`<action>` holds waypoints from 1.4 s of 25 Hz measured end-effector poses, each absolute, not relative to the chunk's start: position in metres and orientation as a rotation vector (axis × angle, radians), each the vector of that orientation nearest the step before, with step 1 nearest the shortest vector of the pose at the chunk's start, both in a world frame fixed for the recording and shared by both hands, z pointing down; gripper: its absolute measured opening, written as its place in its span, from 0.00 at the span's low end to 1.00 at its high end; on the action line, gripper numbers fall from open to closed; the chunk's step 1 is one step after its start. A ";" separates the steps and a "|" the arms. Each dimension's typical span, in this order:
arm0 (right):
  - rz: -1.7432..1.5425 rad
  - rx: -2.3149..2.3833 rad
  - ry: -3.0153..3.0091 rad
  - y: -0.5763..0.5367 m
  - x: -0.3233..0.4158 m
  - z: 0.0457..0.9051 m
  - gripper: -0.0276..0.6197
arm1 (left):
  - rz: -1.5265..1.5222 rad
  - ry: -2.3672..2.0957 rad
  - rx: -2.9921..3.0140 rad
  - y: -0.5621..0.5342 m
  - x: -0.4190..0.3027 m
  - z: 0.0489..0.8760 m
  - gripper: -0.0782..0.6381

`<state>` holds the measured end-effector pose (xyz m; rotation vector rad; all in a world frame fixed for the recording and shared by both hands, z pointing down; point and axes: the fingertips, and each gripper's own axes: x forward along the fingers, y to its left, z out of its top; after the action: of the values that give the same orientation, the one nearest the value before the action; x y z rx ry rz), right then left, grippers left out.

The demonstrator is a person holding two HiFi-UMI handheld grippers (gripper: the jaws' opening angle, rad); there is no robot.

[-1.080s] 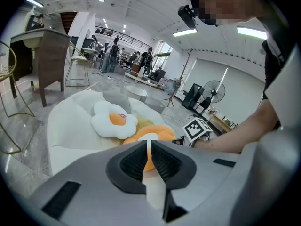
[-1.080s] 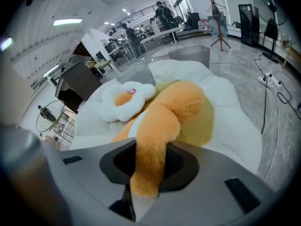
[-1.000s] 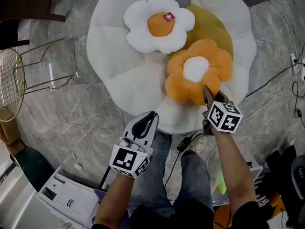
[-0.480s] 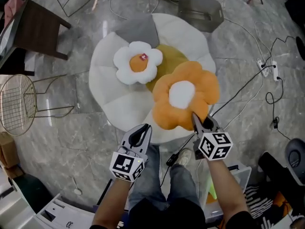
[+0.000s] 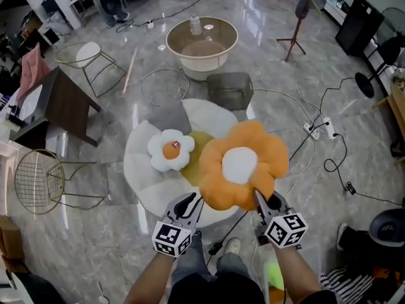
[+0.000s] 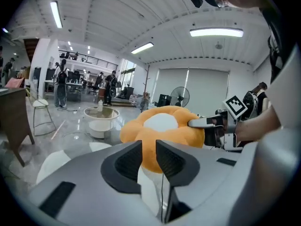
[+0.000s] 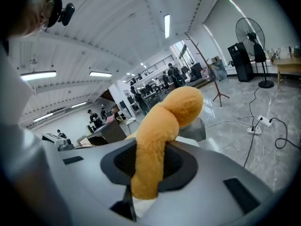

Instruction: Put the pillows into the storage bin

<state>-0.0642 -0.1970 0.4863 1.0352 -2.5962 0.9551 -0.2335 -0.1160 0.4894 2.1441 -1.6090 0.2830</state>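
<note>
My right gripper (image 5: 260, 199) is shut on a lower petal of the orange flower pillow (image 5: 240, 166) and holds it up above the floor. In the right gripper view that petal (image 7: 160, 126) stands squeezed between the jaws of the right gripper (image 7: 149, 166). My left gripper (image 5: 189, 202) hovers beside the pillow's lower left edge; its jaws are opening with a narrow gap and nothing between them. The left gripper view shows the left gripper (image 6: 149, 157) in front of the pillow (image 6: 162, 128). A white flower pillow (image 5: 171, 149) lies on the white flower rug (image 5: 142, 170). A grey storage bin (image 5: 230, 88) stands beyond the rug.
A round beige basin (image 5: 201, 43) sits behind the bin. At the left are a wire chair (image 5: 38, 182) and a dark wooden table (image 5: 63, 103). Cables and a power strip (image 5: 314, 128) trail over the floor at the right. A tripod stand (image 5: 297, 18) rises at the back.
The orange pillow has risen off the rug in my right gripper. The head view has tipped up and now takes in the room. My left gripper's jaws have parted slightly.
</note>
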 end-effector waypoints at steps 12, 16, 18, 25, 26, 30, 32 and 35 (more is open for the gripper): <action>0.871 1.394 -2.639 -0.143 0.073 0.396 0.19 | 0.282 -1.366 2.471 -0.121 -0.086 0.398 0.26; 0.876 1.626 -2.579 -0.115 0.121 0.393 0.19 | 0.307 -1.167 2.597 -0.118 -0.033 0.400 0.26; 0.894 1.767 -2.512 -0.096 0.145 0.395 0.19 | 0.315 -1.039 2.657 -0.114 -0.009 0.399 0.26; 0.947 2.208 -2.217 -0.021 0.201 0.411 0.20 | 0.431 -0.589 2.806 -0.084 0.057 0.415 0.26; 0.950 2.264 -2.175 -0.010 0.206 0.414 0.20 | 0.449 -0.526 2.825 -0.078 0.066 0.417 0.26; 0.977 2.487 -1.998 0.040 0.227 0.430 0.20 | 0.517 -0.280 2.877 -0.052 0.100 0.430 0.26; 0.995 2.578 -1.919 0.060 0.240 0.439 0.20 | 0.542 -0.193 2.890 -0.042 0.118 0.434 0.26; 1.042 2.660 -1.782 0.094 0.264 0.456 0.20 | 0.576 -0.095 2.882 -0.022 0.147 0.443 0.26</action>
<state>0.2636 0.0943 0.4560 2.6601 -1.7821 1.0421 0.1466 -0.0217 0.4428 2.8821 -0.0955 0.5764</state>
